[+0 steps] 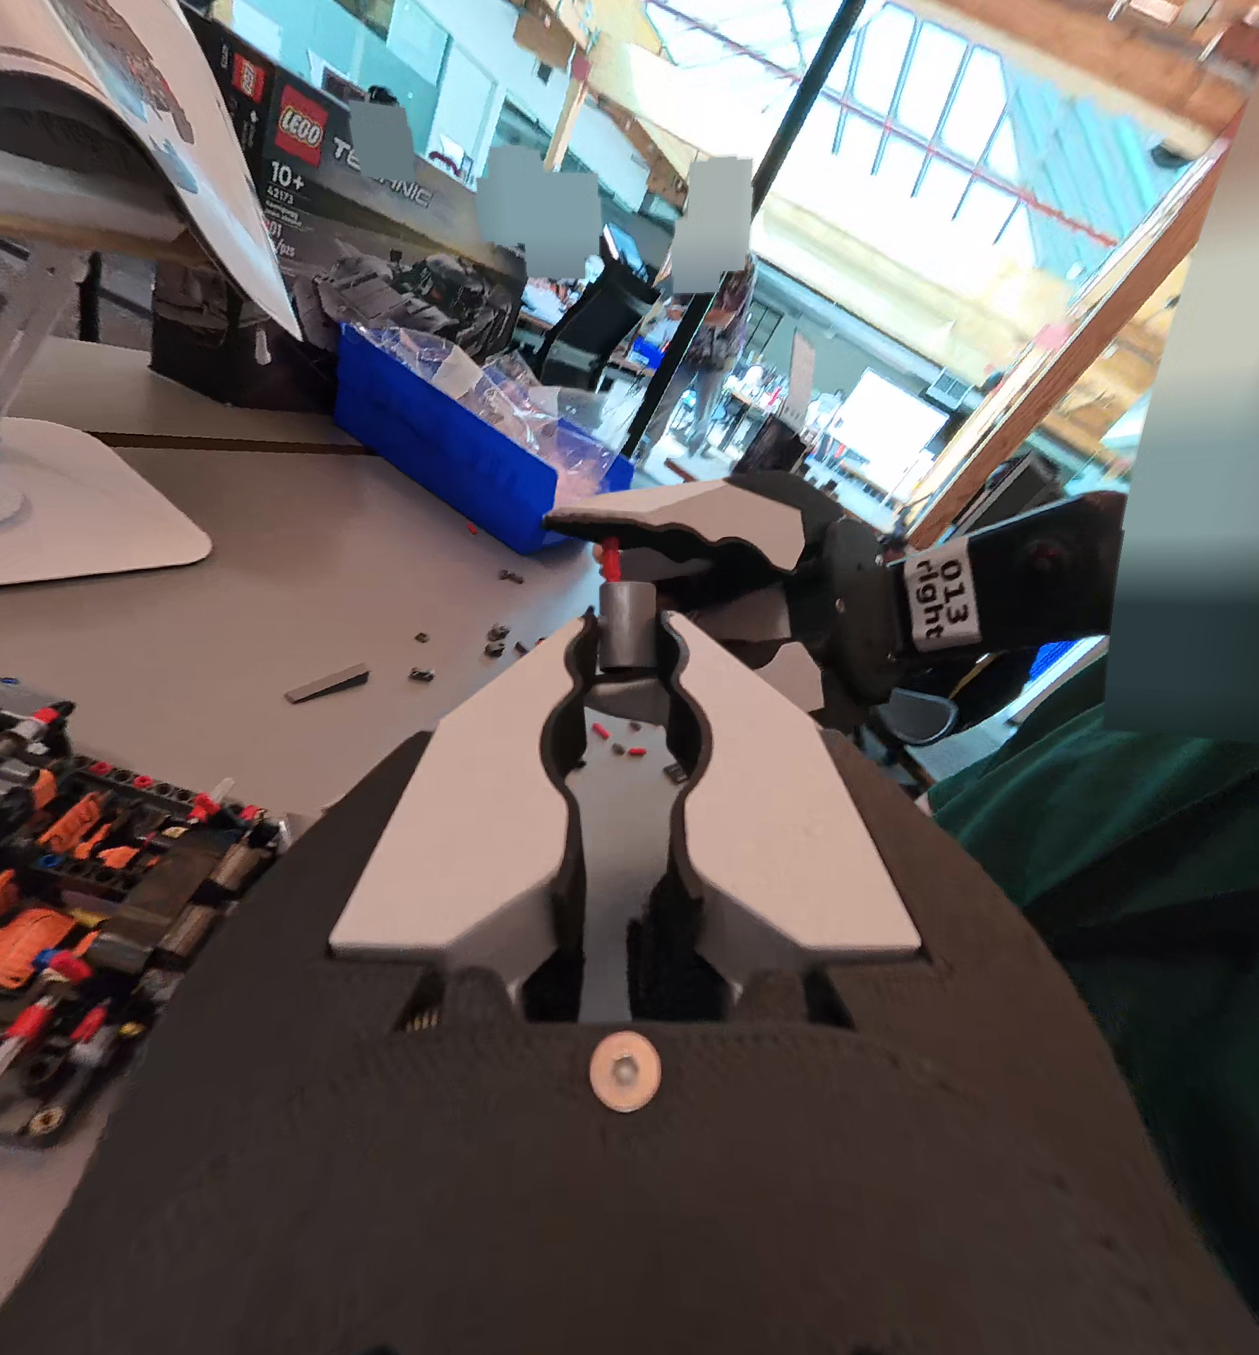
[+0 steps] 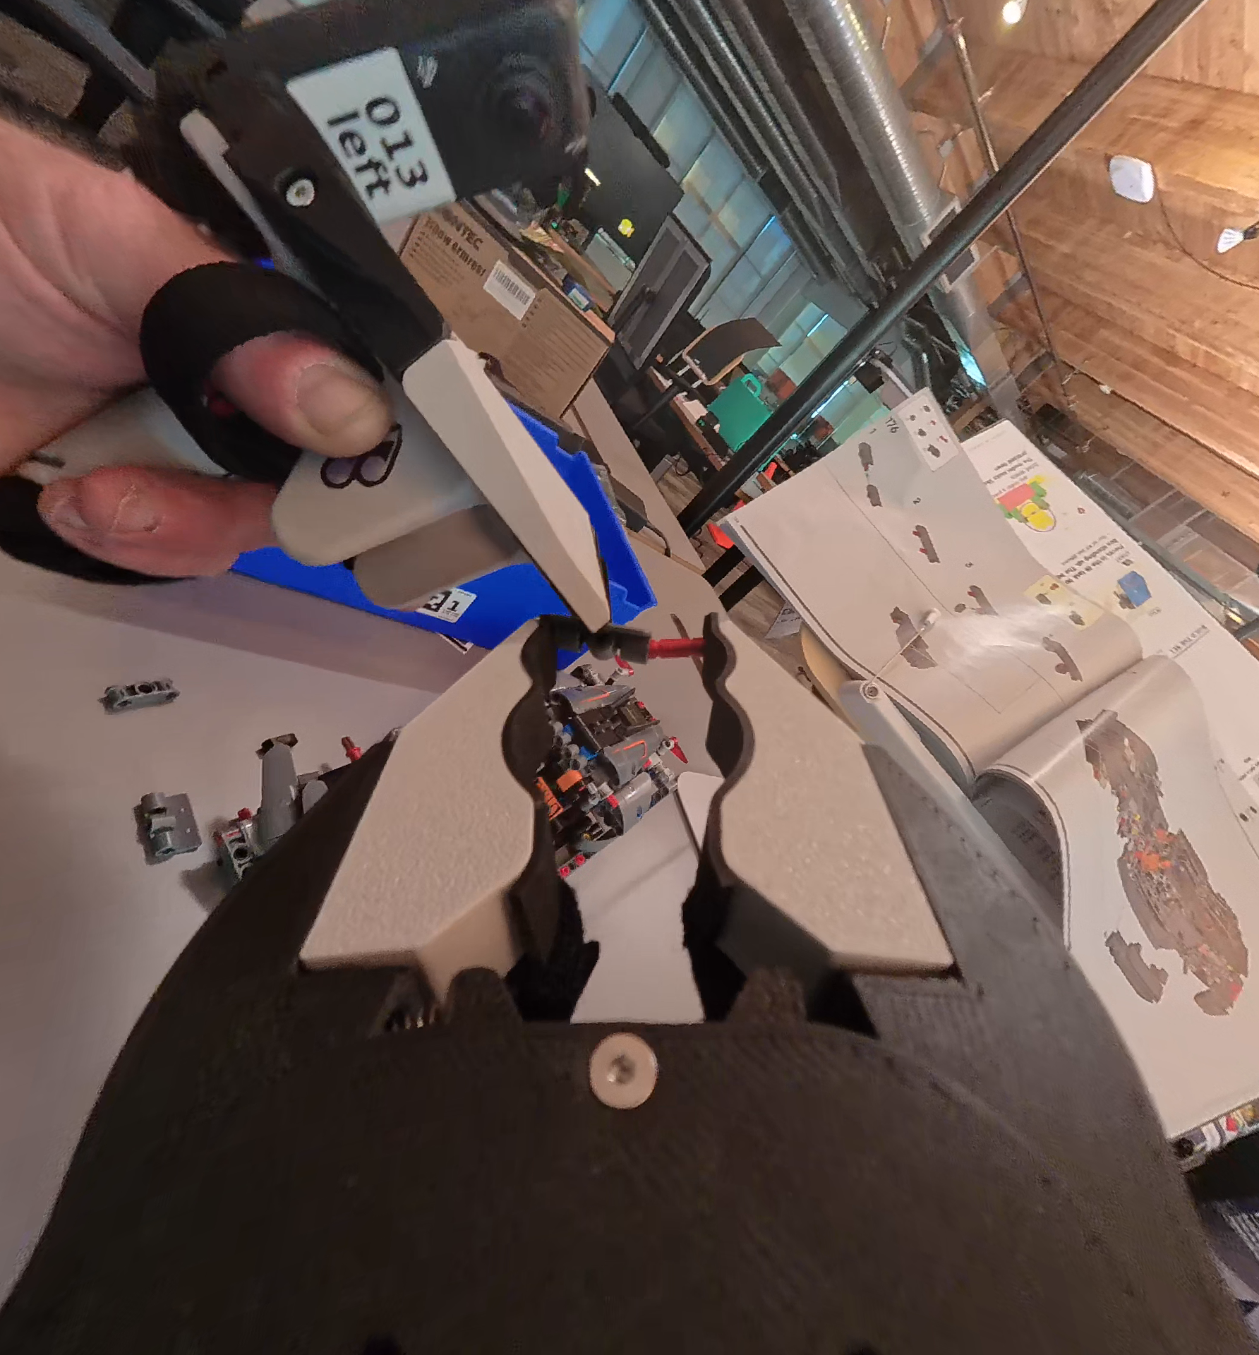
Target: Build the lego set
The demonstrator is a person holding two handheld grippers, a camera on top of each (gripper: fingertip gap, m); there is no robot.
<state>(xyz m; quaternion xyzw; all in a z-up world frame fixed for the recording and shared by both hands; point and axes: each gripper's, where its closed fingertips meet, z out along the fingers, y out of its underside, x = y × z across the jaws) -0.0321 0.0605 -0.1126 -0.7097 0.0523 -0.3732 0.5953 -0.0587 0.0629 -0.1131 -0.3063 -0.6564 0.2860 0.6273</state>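
Note:
My left gripper (image 1: 626,622) is shut on a short grey cylinder piece (image 1: 624,638) and holds it upright above the table. My right gripper (image 1: 615,546) comes in from the right with a small red pin (image 1: 610,559) whose lower end meets the cylinder's top. In the right wrist view the red pin (image 2: 674,647) and the dark grey piece (image 2: 601,644) lie end to end between my right gripper's (image 2: 626,639) fingertips. The left gripper's tip (image 2: 591,605) reaches them from the upper left.
A partly built orange, black and grey model (image 1: 62,902) lies left on the table; it also shows in the right wrist view (image 2: 604,770). Behind are a blue bin (image 1: 458,440) with plastic bags, the set's box (image 1: 362,220) and an open instruction booklet (image 2: 978,623). Loose pieces (image 2: 168,821) are scattered about. The tips of both grippers are at nearly the same place.

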